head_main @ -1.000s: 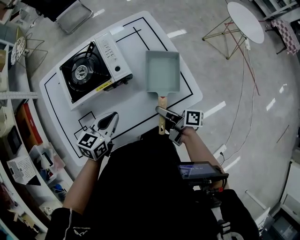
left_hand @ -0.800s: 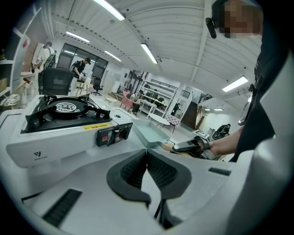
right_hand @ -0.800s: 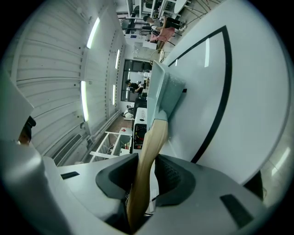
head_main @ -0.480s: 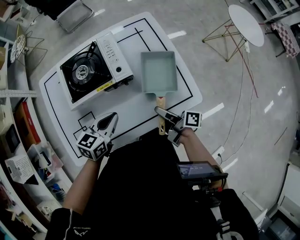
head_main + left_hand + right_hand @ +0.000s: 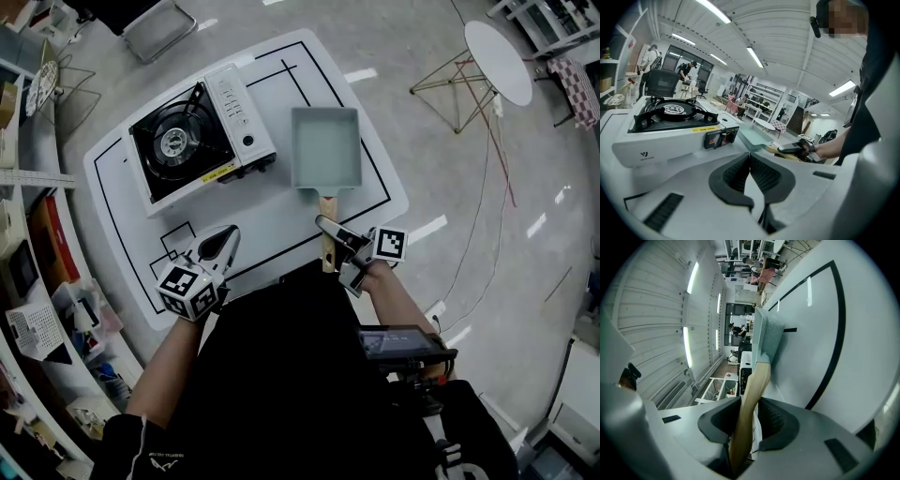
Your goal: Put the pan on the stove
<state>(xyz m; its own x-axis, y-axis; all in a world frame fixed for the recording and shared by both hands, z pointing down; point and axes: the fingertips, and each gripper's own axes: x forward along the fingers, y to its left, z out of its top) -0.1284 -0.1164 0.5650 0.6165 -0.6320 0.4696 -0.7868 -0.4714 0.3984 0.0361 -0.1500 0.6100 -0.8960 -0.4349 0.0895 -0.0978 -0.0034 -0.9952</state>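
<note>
Pale teal rectangular pan [image 5: 325, 145]; light wooden handle [image 5: 327, 207] clamped in right gripper [image 5: 328, 231]

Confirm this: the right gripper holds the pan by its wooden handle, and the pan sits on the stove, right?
Not quite. The right gripper does hold the pan by its wooden handle, but the pan is not on the stove: the head view shows it beside the stove, to its right, over the white table.

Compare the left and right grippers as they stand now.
Left gripper has its jaws together on nothing; right gripper has its jaws clamped on the pan's wooden handle. Left gripper sits upright; right gripper is rolled sideways. Both are at the table's near edge.
</note>
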